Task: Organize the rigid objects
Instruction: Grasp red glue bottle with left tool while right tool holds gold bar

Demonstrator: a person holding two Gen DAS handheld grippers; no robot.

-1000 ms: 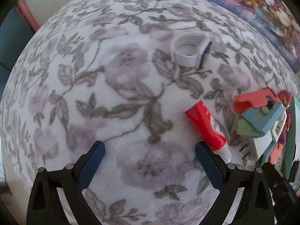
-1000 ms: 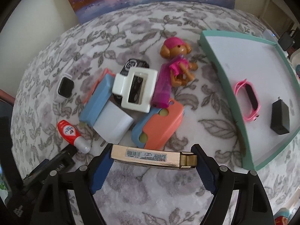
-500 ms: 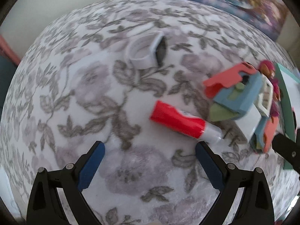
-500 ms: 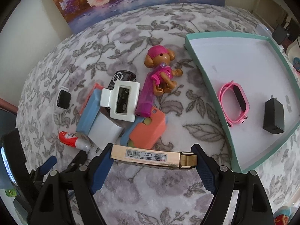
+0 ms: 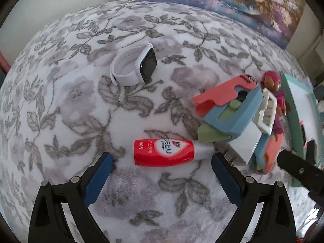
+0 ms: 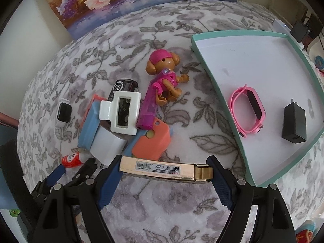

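Left wrist view. Left gripper [image 5: 162,167]: jaws wide apart, nothing between the pads, hanging over the floral cloth [image 5: 70,111]. Red tube [image 5: 163,151]: lies flat on the cloth just ahead of the open jaws, white cap toward the heap; likely the next pick. White smartwatch [image 5: 134,67]: on its side, apart from the rest, toward the cloth's far edge. Heap of plastic pieces [image 5: 230,117]: coral, blue and green, stacked at the cloth's right side, apparently unsorted.

Right wrist view. Right gripper [image 6: 166,171]: jaws set wide and clamped on the ends of a gold box [image 6: 162,169], carried lengthwise above the cloth, presumably bound for the tray. Teal tray [image 6: 220,95]: at the cloth's right edge, holding a pink band [image 6: 248,110] and a black charger [image 6: 294,123], seemingly sorted already. Toy dog [image 6: 164,75], white clip [image 6: 121,112]: on the cloth, near the heap.
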